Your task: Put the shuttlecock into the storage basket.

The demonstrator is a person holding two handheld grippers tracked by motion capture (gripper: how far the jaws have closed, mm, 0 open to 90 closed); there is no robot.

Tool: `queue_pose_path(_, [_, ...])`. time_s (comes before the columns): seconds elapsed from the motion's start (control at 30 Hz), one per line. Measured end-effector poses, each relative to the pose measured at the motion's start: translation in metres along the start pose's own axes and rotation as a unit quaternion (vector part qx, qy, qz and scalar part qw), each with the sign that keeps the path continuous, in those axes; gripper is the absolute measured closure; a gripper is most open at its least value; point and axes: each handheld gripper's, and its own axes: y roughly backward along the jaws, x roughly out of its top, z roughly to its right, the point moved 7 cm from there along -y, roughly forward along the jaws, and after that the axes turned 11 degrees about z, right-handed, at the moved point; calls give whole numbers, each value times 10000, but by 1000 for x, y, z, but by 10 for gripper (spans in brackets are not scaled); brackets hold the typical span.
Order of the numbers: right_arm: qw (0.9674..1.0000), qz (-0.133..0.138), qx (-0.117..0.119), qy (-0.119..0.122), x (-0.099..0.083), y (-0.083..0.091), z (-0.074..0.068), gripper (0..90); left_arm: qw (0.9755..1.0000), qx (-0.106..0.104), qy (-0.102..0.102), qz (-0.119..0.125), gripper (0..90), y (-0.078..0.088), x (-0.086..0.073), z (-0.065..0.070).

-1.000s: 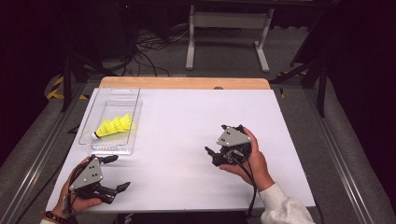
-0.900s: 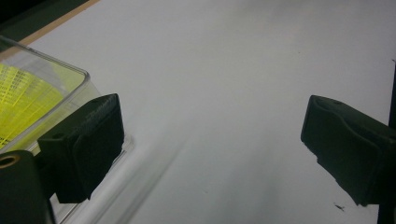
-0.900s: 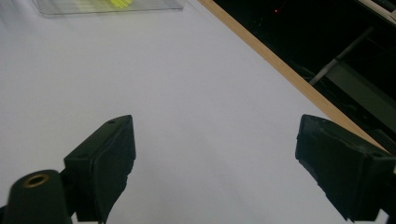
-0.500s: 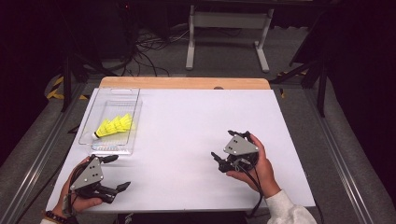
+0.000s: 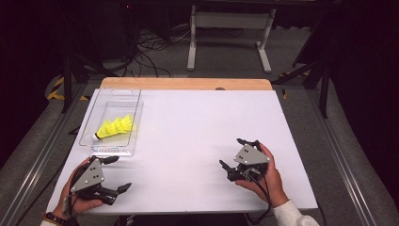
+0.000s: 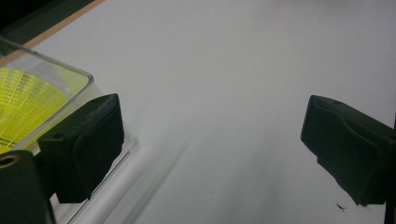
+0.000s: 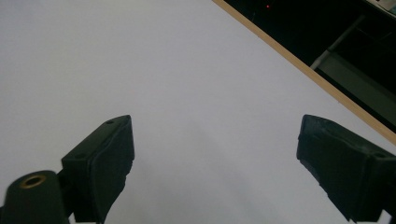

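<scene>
Yellow shuttlecocks [image 5: 115,127] lie in a clear plastic tray [image 5: 109,151] on the left of the white table [image 5: 197,122]. My left gripper [image 5: 120,173] is held at the near left corner, just in front of the tray, open with nothing between its jaws. In the left gripper view the left gripper [image 6: 210,126] spans bare table, with the tray's corner [image 6: 70,70] and the yellow shuttlecock feathers [image 6: 23,107] beside its left jaw. My right gripper [image 5: 230,152] rests open near the front right of the table. The right gripper [image 7: 212,135] has only white surface between its jaws.
The table's far edge is a wooden strip [image 5: 188,84]. Beyond it the floor holds cables [image 5: 150,47] and a white stand [image 5: 226,28]. Metal rails [image 5: 42,155] run along both sides of the table.
The right hand has drawn its gripper toward the near edge and slightly right. The left gripper has stayed almost still. Both stay open.
</scene>
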Motion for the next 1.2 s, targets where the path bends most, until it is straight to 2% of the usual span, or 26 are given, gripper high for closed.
queue_pose_path(0.23, [10000, 67, -35, -3, -12, 9, 0, 114, 10000, 8, -11, 19, 68, 1, 0, 0])
queue_pose_path(0.5, [9995, 238, -136, -141, -23, 20, 5, 96, 10000, 27, -26, 8, 68, -1, 1, -1])
queue_pose_path(0.63, [9992, 214, -268, -198, -33, 27, 10, 89, 10000, 35, -20, 21, 68, -2, 1, -1])
queue_pose_path(0.87, [9988, 184, -302, -328, -45, 36, 9, 88, 9999, 42, -17, 102, 67, -5, 5, -6])
queue_pose_path(0.9, [9988, 144, -296, -373, -48, 38, 9, 88, 9999, 36, 11, 131, 67, -5, 5, -7])
queue_pose_path(0.93, [9978, 138, -307, -565, -54, 40, 10, 88, 9999, 28, -9, 143, 68, -6, 6, -8])
queue_pose_path(1.0, [9977, 114, -306, -592, -56, 40, 10, 88, 9999, 16, -27, 141, 67, -7, 6, -7])
queue_pose_path(1.07, [9981, 7, -343, -514, -62, 39, 10, 86, 9999, -8, -113, 108, 67, -8, 7, -7])
queue_pose_path(1.13, [9985, -37, -324, -447, -64, 41, 9, 83, 9998, -16, -113, 134, 66, -10, 9, -6])
queue_pose_path(1.2, [9973, 92, -357, -635, -63, 44, 11, 86, 9999, -32, -85, 130, 67, -11, 9, -6])
